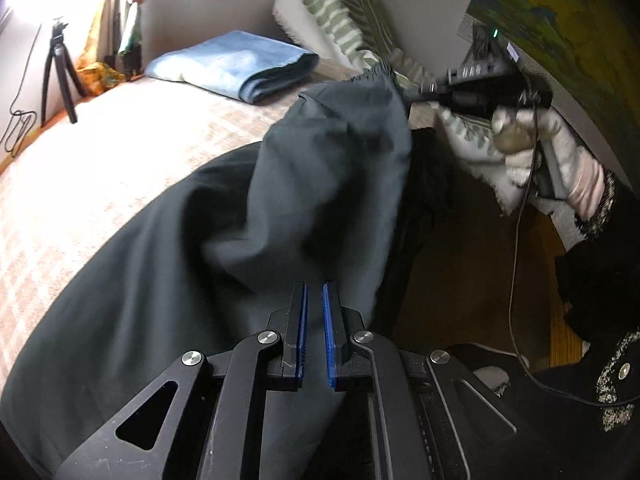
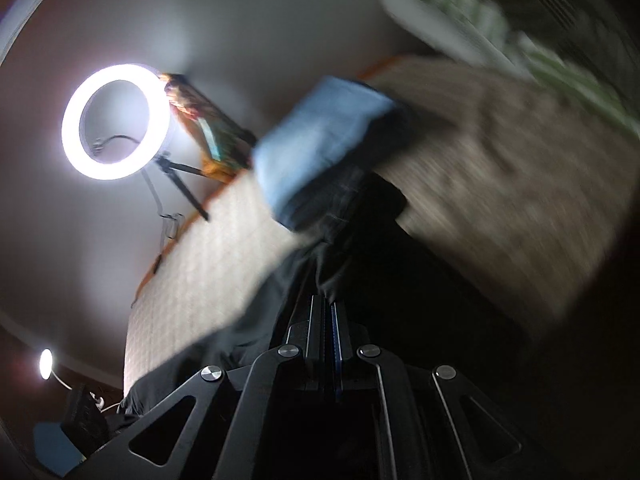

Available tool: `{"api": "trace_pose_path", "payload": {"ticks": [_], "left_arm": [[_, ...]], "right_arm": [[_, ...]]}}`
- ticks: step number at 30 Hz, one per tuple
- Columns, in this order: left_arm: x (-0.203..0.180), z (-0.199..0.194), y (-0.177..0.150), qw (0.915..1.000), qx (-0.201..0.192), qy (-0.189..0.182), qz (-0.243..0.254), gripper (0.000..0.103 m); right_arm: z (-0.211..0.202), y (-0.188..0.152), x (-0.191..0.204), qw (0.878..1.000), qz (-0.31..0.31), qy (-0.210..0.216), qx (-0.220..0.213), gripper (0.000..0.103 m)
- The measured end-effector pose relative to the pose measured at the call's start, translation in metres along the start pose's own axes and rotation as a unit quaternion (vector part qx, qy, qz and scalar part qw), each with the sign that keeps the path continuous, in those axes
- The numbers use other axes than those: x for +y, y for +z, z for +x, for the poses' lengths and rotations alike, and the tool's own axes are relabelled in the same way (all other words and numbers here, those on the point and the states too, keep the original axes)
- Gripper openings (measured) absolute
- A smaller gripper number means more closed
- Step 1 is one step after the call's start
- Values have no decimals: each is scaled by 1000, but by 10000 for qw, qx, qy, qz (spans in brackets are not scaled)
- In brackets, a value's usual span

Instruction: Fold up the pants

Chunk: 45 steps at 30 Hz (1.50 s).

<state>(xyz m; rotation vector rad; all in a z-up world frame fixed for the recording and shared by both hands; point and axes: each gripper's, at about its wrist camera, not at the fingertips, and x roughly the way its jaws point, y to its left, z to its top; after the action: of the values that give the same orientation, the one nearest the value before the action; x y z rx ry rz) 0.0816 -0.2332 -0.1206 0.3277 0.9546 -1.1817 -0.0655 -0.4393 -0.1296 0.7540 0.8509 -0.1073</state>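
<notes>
Pants: the dark pants [image 1: 168, 280] are spread over the bed [image 1: 100, 152] in the middle and lower left of the left wrist view; one part is lifted into a peak in the upper middle of that frame, and the rest hangs down from it in loose folds.

Left gripper: the left gripper [image 1: 315, 300] is seen at the bottom centre, and its blue pads [image 1: 329, 320] are nearly pressed together. Dark cloth lies around and under them, so a thin pinch on the pants is judged likely, but the cloth between the pads cannot be made out for certain.

Right gripper: the right gripper [image 2: 326, 312] is at the bottom centre of its own, blurred view, and its fingers are pinched on an edge of the pants, with the cloth rising straight out of them. In the left wrist view this gripper [image 1: 404, 90] is held high at the upper right by a gloved hand [image 1: 548, 148].

Reason: the edge is probably raised so that it can be carried over the part that lies flat, to make a fold.

Folded cloth: a blue folded cloth [image 1: 236, 64] is laid at the far end of the bed, in the upper middle, well apart from the pants.

Pillow: a green-patterned pillow [image 1: 332, 12] is leaned at the top of the frame.

Containers: none is seen in either view.
</notes>
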Motion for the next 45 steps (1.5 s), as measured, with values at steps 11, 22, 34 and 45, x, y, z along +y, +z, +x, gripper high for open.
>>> {"api": "trace_pose_path", "payload": {"ticks": [11, 22, 34, 45], "left_arm": [[-28, 29, -4, 9976, 284, 297, 552, 44], [-31, 45, -19, 9907, 471, 572, 1144, 41], [-2, 6, -22, 9980, 167, 203, 569, 4], [0, -8, -28, 9985, 366, 70, 410, 12]], "right_arm": [[5, 4, -33, 9988, 449, 71, 182, 74], [42, 12, -24, 9962, 651, -141, 559, 9], [-26, -17, -30, 9940, 1078, 82, 176, 6], [-4, -43, -58, 9917, 606, -870, 730, 46]]}}
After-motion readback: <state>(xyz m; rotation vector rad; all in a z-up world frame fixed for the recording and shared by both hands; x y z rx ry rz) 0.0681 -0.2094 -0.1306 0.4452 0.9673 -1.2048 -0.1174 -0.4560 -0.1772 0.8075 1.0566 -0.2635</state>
